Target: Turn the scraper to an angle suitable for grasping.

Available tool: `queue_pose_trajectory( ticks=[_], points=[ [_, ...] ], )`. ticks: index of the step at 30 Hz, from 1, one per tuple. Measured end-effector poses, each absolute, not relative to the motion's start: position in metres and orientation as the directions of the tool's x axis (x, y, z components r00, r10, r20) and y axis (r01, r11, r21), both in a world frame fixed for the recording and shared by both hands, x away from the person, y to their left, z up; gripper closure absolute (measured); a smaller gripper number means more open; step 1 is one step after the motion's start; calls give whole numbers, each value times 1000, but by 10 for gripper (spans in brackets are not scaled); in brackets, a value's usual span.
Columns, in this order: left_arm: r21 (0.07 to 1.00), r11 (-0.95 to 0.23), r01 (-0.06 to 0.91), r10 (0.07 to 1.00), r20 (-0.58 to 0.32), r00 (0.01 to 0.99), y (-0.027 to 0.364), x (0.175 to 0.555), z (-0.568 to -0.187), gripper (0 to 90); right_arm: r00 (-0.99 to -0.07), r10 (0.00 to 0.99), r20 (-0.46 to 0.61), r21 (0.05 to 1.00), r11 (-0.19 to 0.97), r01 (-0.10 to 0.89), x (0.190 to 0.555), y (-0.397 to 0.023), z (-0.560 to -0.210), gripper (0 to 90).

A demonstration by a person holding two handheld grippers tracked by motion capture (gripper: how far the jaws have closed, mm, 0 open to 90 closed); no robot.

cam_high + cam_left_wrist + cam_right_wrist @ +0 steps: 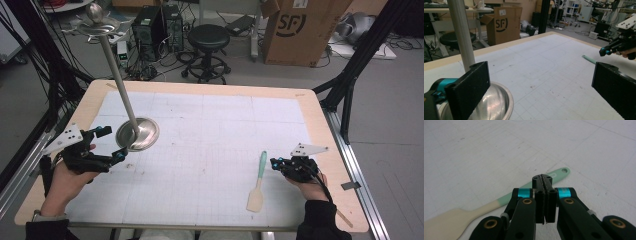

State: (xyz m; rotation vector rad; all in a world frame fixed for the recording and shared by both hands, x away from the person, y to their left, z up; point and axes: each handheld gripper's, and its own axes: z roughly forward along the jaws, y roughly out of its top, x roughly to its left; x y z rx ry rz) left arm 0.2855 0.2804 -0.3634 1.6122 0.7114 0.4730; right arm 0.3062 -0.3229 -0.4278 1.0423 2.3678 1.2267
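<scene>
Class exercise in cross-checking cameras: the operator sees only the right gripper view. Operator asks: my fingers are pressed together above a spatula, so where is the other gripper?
Observer: The left gripper sits at the table's left side, beside a metal stand's round base.
Operator: Is it open?
Observer: Yes, its fingers are spread wide, with nothing between them.
Operator: What does the stand carry?
Observer: A tall pole leans up to a small dish holding a metal ball.
</scene>
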Motion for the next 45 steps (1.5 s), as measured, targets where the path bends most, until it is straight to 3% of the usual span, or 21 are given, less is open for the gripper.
queue_pose_trajectory(
  ticks=[11,18,45],
  points=[
    [980,-70,188,687,-90,721,281,284,-366,23,-695,714,80,722,439,534,315,-315,-442,896],
    [979,-74,191,691,-88,717,284,282,-366,23,-692,716,91,727,427,537,319,-313,-445,896],
    [976,-77,202,728,-83,680,300,268,-370,23,-796,597,95,749,484,452,340,-248,-449,897]
  ],
)
